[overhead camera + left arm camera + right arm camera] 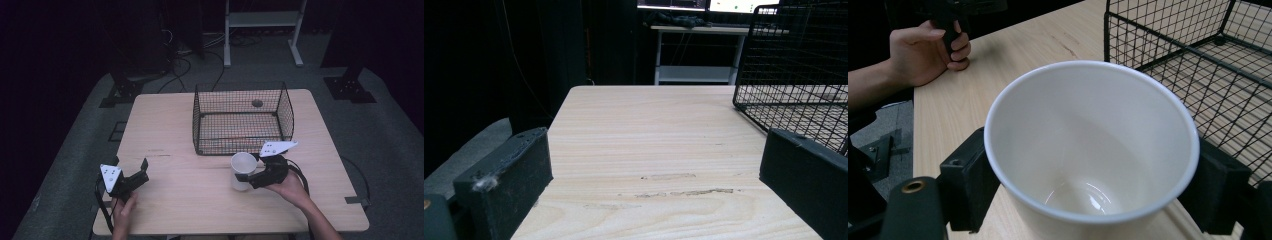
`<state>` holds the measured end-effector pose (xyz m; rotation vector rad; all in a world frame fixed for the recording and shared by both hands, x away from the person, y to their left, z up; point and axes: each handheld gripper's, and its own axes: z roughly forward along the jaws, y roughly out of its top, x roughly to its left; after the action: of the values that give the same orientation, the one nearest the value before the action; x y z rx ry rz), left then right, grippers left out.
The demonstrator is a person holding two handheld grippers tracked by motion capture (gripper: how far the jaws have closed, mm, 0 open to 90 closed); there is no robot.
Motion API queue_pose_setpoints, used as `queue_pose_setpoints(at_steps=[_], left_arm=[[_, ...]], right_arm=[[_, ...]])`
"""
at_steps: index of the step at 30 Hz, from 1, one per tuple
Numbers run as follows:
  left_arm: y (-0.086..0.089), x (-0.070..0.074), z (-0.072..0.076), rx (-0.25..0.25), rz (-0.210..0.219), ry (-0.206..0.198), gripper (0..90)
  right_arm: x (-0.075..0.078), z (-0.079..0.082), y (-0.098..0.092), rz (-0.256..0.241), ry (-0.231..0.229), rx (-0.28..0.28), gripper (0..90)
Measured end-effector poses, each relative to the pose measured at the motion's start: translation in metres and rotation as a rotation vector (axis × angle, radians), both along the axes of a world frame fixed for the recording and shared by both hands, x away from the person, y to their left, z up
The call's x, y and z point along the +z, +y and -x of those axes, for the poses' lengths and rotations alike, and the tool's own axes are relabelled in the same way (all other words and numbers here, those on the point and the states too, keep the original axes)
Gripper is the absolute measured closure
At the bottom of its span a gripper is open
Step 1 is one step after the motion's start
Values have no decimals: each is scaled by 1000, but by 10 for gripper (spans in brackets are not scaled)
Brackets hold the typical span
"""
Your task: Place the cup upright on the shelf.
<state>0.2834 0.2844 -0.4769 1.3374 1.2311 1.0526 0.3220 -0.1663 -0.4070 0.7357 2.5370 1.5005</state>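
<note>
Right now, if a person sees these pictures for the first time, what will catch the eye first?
First the white cup, empty, clamped between the jaws of the right gripper just in front of the black wire basket. Then the left gripper, open over bare wood near the table front left.

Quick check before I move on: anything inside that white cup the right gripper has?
The white cup looks empty: the right gripper view shows bare glossy walls and bottom. The near rim hides a sliver of the inside wall. The right gripper clamps it from both sides.
</note>
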Motion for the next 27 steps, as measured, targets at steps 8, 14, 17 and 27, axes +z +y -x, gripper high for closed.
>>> queue_pose_setpoints(at_steps=[8,14,17,27], left_arm=[[0,0,0,0,-1,1,0],[0,0,0,-1,-2,2,0],[0,0,0,-1,-1,1,0],[0,0,0,0,1,2,0]], right_arm=[[12,-10,-2,0,14,6,196],[25,-15,-3,-8,3,11,195],[30,-18,-3,-9,3,11,196],[47,-26,-6,-21,-2,11,196]])
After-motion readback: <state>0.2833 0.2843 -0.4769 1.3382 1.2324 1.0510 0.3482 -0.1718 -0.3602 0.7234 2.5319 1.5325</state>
